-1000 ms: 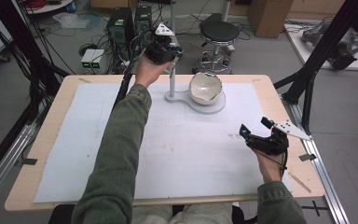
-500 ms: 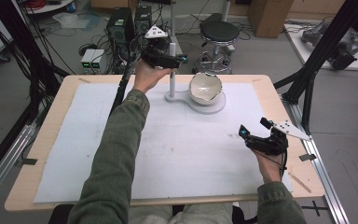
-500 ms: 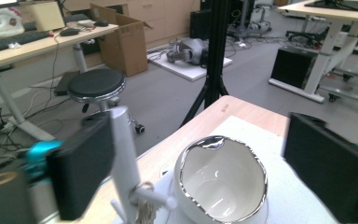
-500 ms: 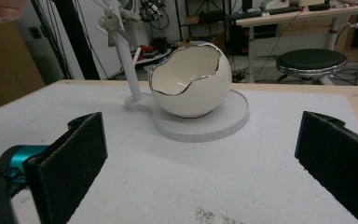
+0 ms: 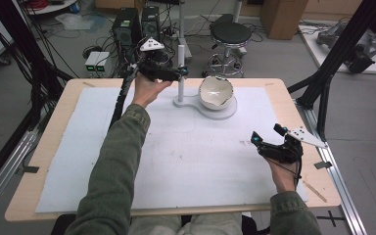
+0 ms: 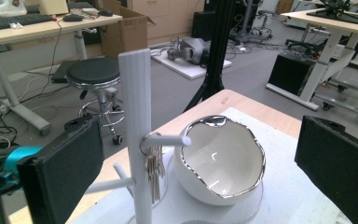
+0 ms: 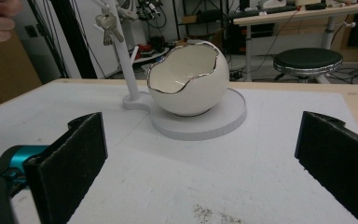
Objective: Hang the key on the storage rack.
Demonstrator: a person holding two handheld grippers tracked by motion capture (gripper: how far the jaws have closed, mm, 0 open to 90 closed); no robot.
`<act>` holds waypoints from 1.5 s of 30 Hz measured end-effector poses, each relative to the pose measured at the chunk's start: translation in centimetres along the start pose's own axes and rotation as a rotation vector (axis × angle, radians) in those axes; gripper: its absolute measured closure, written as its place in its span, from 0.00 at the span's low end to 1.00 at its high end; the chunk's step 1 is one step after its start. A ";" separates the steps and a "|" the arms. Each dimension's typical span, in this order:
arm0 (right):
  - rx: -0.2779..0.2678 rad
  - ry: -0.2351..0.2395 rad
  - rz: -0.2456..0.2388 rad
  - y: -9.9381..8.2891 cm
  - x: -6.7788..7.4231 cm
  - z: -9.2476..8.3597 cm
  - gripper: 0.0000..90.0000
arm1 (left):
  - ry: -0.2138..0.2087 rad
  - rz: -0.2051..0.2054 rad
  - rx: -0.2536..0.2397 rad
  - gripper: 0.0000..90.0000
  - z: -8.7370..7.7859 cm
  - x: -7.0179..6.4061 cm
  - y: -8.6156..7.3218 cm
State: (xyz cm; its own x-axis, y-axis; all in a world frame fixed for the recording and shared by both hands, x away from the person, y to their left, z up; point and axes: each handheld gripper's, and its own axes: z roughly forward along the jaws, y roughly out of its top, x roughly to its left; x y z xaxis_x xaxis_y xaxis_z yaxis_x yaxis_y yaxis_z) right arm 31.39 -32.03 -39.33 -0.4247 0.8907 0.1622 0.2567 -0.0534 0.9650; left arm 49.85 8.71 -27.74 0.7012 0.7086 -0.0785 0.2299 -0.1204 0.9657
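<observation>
A bunch of keys (image 6: 153, 173) hangs from a peg on the white post (image 6: 135, 116) of a stand. Beside it an egg-shaped white bowl (image 6: 223, 158) with a silver rim rests on the stand's round base (image 7: 200, 123). My left gripper (image 6: 203, 175) is open just before the post (image 5: 180, 73). Its jaws have just been opening, and the pads (image 6: 65, 177) touch nothing. In the high view the left gripper (image 5: 178, 73) is held level at the table's far side. My right gripper (image 5: 266, 133) is open and empty near the right front, facing the bowl (image 7: 189, 79) and keys (image 7: 107, 25).
A white mat (image 5: 186, 152) covers most of the wooden table (image 5: 49, 147). A black stool (image 5: 230, 34), computer boxes and cables stand on the floor beyond the far edge. Black frame legs (image 5: 323, 83) rise at the right.
The left hand and gripper have come down and drawn back to the left, away from the top of the post. The right gripper has stayed where it was.
</observation>
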 end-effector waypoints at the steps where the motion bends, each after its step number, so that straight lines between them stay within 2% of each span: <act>1: 0.001 0.000 -0.001 0.0 0.0 0.0 0.01 | -0.004 -0.001 0.000 0.02 -0.2 -0.1 -0.1; 6: 0.007 0.001 -0.005 0.0 0.0 0.1 0.01 | -0.006 0.012 0.010 0.02 -0.8 -0.2 -0.4; 13: 0.011 0.002 -0.002 0.0 0.1 0.2 0.01 | -0.004 0.021 -0.001 0.02 -1.9 -0.3 -0.8; 21: 0.013 0.001 -0.003 -0.1 0.1 0.2 0.01 | 0.009 0.001 -0.010 0.02 -3.5 0.1 -2.4; 24: 0.012 0.001 -0.007 -0.1 0.1 0.3 0.01 | 0.009 -0.008 0.002 0.02 -4.1 0.3 -3.2; 34: 0.017 -0.001 0.005 -0.3 0.2 0.2 0.01 | 0.011 0.005 0.006 0.02 -5.7 -0.1 -4.8; 39: 0.012 -0.006 0.003 -0.2 0.1 0.2 0.01 | 0.020 0.006 0.006 0.02 -6.6 -0.1 -5.5; 41: 0.016 -0.005 0.011 -0.3 0.1 0.2 0.01 | 0.034 0.017 0.012 0.02 -7.0 -0.1 -5.8; 45: 0.017 -0.004 0.009 -0.2 0.1 0.2 0.01 | 0.063 0.015 0.007 0.02 -8.3 0.1 -6.5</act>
State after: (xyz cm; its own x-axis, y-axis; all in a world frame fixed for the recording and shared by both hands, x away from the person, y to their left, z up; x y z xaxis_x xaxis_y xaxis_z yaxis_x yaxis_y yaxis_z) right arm 31.45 -31.82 -39.60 -0.4189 0.8919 0.1702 0.2756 -0.0537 0.9598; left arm 42.86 15.32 -31.99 0.6608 0.7490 -0.0483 0.2248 -0.1361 0.9649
